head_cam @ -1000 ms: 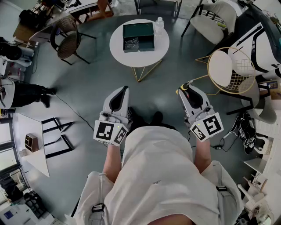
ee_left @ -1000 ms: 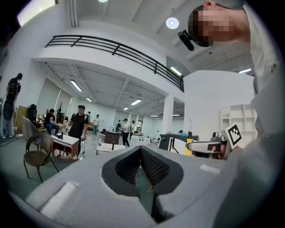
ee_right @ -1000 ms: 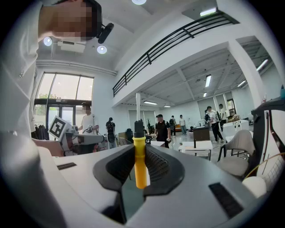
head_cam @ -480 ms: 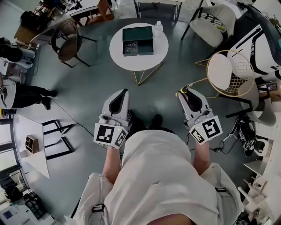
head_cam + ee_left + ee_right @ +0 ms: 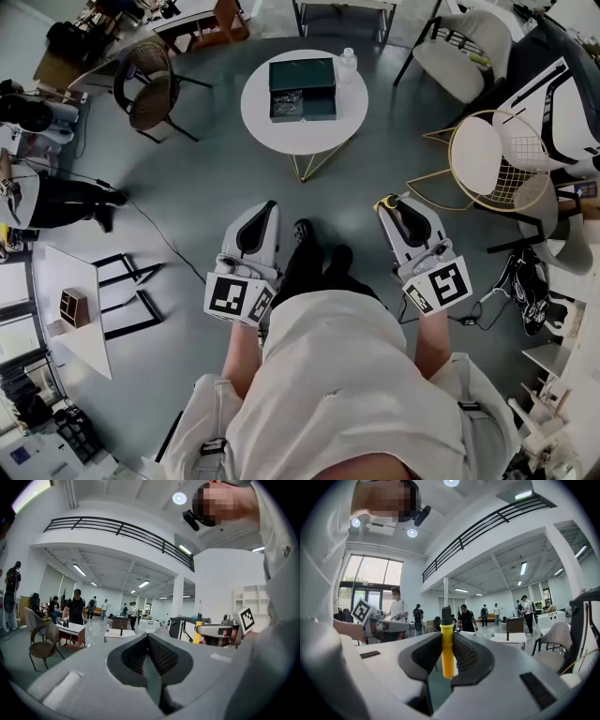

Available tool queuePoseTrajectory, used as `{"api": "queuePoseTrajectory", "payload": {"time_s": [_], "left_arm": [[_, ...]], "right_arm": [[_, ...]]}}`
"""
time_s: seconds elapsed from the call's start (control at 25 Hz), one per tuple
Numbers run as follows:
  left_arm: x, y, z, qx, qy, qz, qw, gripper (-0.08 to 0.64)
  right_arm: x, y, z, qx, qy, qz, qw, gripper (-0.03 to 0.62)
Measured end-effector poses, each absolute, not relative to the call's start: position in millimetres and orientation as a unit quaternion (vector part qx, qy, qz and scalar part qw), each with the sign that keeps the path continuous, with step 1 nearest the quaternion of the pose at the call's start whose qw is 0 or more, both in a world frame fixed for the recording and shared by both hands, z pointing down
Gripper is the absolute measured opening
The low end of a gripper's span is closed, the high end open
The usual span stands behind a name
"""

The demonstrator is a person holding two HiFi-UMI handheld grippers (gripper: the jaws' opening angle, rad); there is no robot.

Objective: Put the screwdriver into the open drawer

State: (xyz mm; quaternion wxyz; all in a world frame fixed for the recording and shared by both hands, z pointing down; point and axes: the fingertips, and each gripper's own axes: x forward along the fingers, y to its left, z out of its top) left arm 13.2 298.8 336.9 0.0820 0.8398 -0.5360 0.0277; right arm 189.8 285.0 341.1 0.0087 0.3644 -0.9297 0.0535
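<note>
A black shoe (image 5: 303, 231) has stepped forward since a moment ago. The round white table (image 5: 262, 117), carrying the dark green metal box (image 5: 302, 73) with its open drawer (image 5: 286, 105), has barely shifted at 12 o'clock and is still well apart. I judge the carry only begun. The right gripper (image 5: 447, 657) clamps the yellow-handled screwdriver (image 5: 446, 648) upright, its shaft pointing to 12 o'clock. The left gripper (image 5: 149, 656) has its jaws pressed together on nothing.

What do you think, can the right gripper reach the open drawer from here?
Probably not yet. The right gripper, shut on the yellow screwdriver, is near the person's body, and the open drawer sits on the round table across the floor. Nothing blocks the path; stepping closer should do.
</note>
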Motion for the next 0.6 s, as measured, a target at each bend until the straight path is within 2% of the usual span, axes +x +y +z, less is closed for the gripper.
{"api": "queuePoseTrajectory", "payload": {"time_s": [0.6], "left_arm": [[-34.4,209.8,337.0,0.854,-0.512,0.015,0.089,0.011]], "right_arm": [[158.3,208.3,325.6,0.399,-0.914,0.070,0.025,0.078]]}}
